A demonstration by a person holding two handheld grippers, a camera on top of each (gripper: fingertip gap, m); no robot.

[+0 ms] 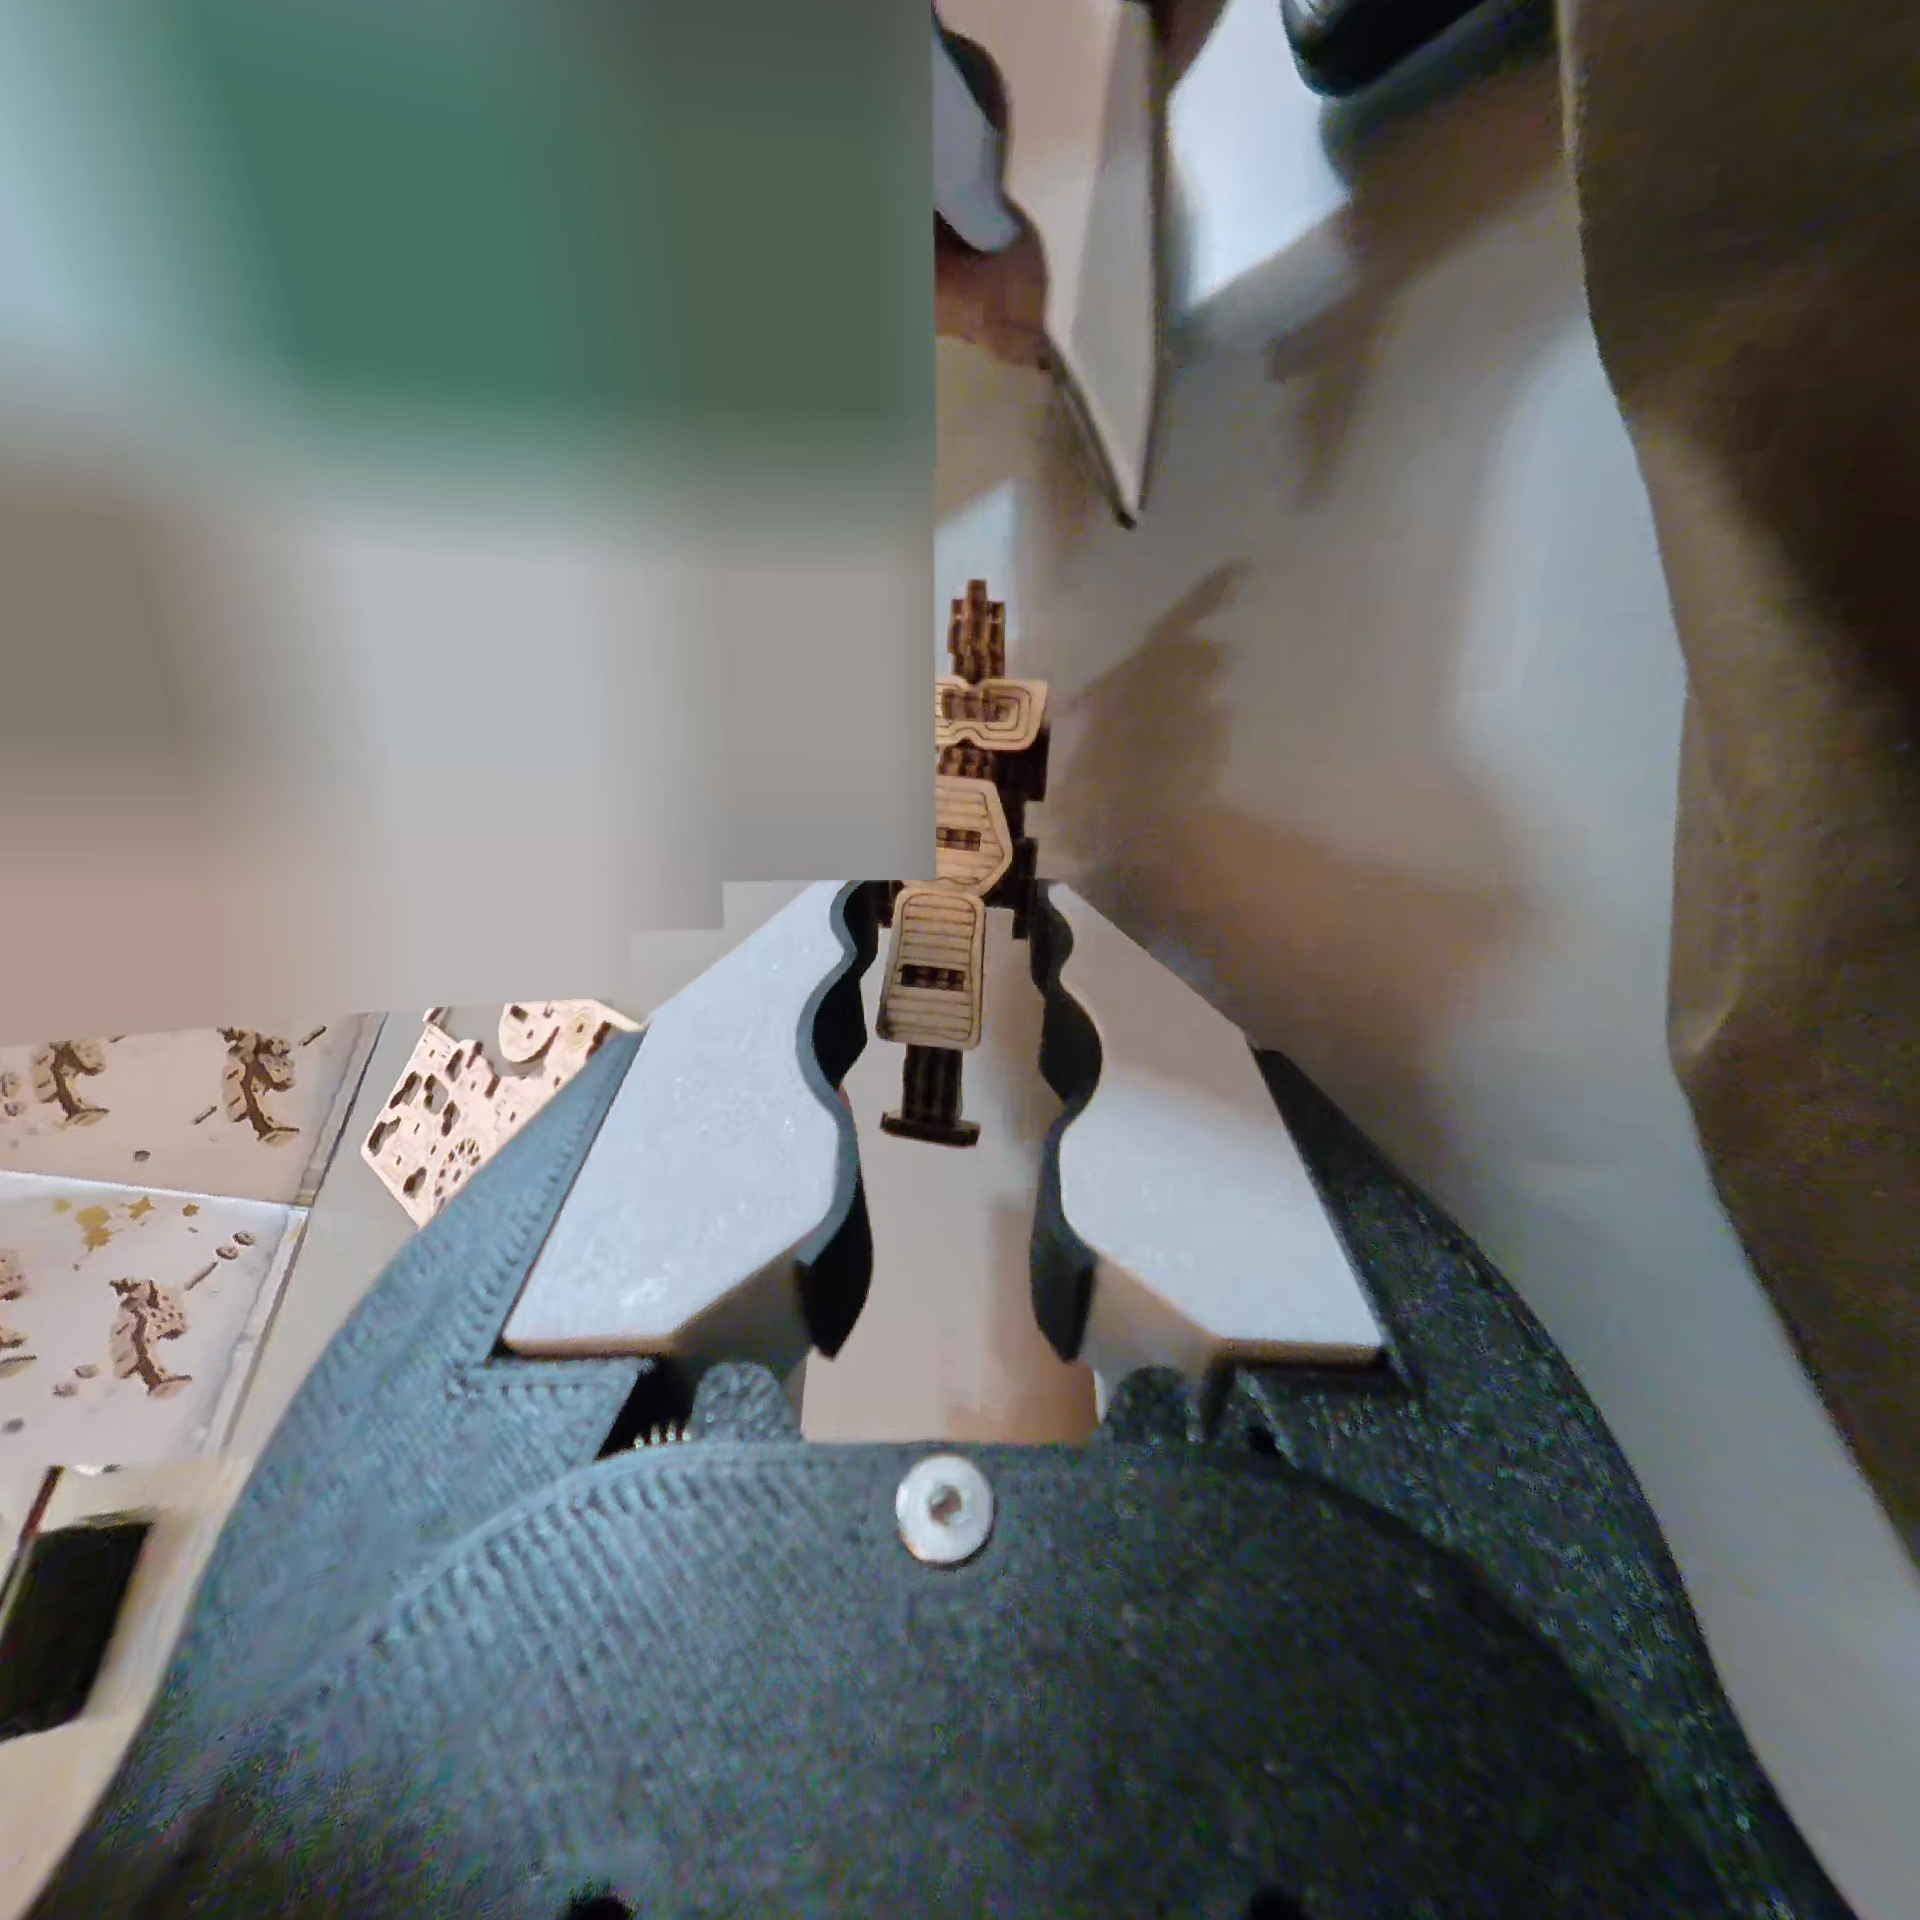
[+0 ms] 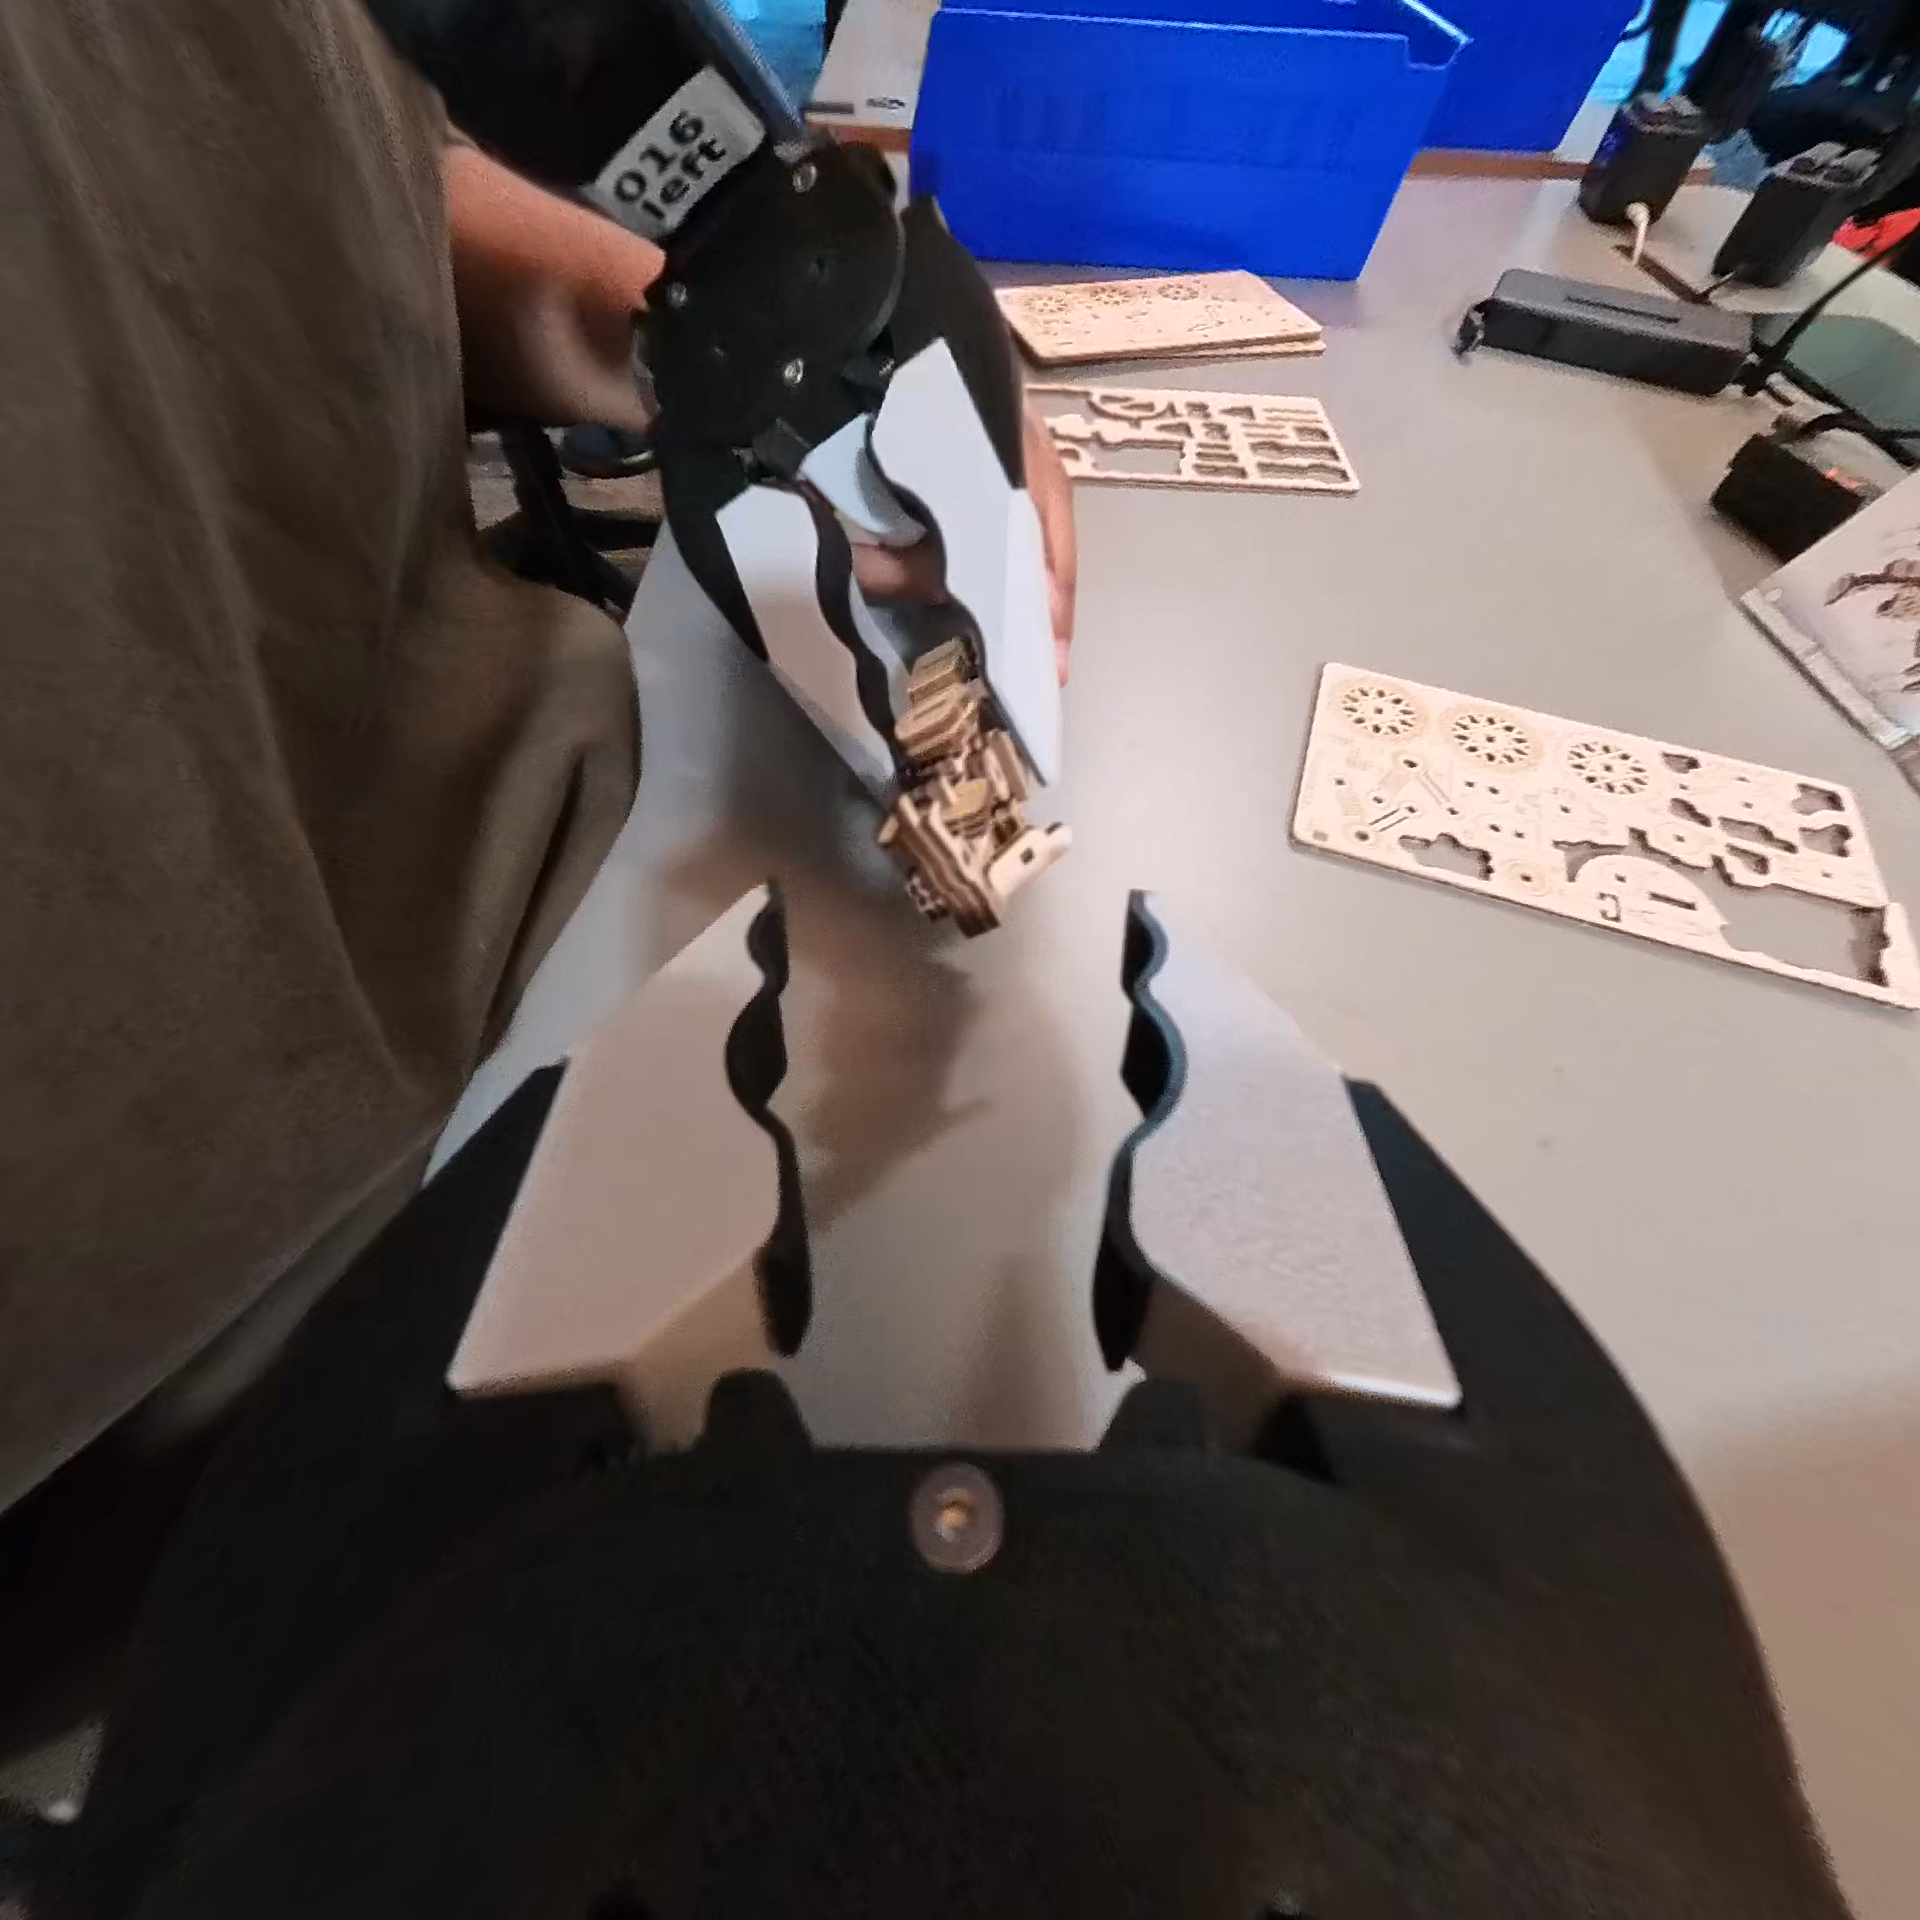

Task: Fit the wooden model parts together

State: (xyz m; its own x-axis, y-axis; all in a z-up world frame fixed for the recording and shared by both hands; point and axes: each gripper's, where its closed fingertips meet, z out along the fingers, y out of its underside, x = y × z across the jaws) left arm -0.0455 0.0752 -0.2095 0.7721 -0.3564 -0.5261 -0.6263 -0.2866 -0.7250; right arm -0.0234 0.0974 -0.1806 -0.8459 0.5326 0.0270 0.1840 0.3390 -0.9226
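Nearby, punched sheets [image 2: 1590,831]; blue bin [image 2: 1164,145].

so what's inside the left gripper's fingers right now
A partly built wooden model sits between the left gripper fingers, its end sticking out past the tips. The right wrist view shows it clamped. The contact points themselves are hidden by the fingers.

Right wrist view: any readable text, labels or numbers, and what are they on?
White sticker on the left gripper: legible print, which I won't quote.
Wooden part sheet: engraved marks too small to read.
Booklet at right edge: too blurred.
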